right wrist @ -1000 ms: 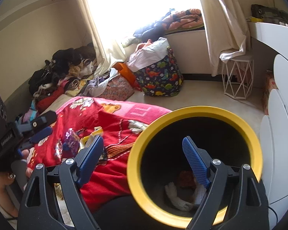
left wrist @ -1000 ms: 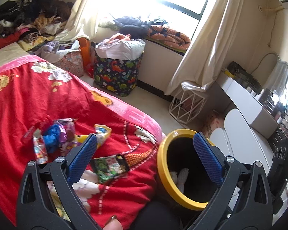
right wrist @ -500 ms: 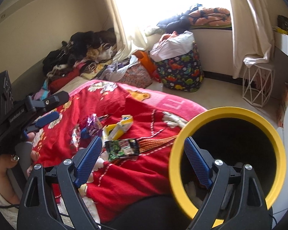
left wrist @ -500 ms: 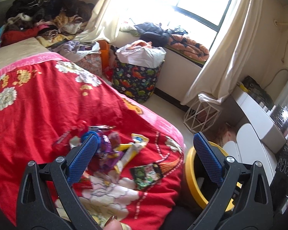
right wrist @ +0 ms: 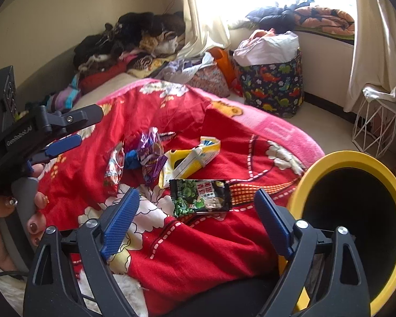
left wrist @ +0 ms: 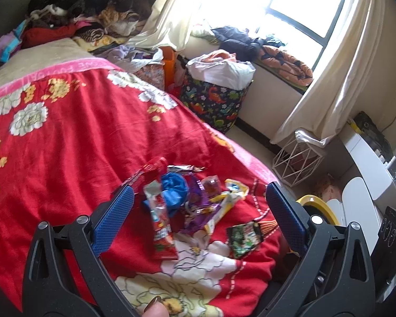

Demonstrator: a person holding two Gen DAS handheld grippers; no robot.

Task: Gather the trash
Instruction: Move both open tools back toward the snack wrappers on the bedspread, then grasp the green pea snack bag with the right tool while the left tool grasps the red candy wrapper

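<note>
Right wrist view: a red floral blanket (right wrist: 198, 251) on a bed; snack wrappers scattered on it
Landmark: yellow-rimmed bin (right wrist: 327, 163), black inside, touching the blanket's right edge
Green-black packet (right wrist: 200, 195): flat on the blanket, just left of the bin
Yellow-white wrapper (right wrist: 190, 161): beyond the packet, farther from the bin
Purple wrapper (right wrist: 151, 155), red wrapper (right wrist: 113, 170): farthest left of the bin
Right gripper (right wrist: 195, 211): fingers wide, empty, above the packet
Left gripper (left wrist: 198, 216): fingers wide, empty, over the wrapper pile; bin at its right
</note>
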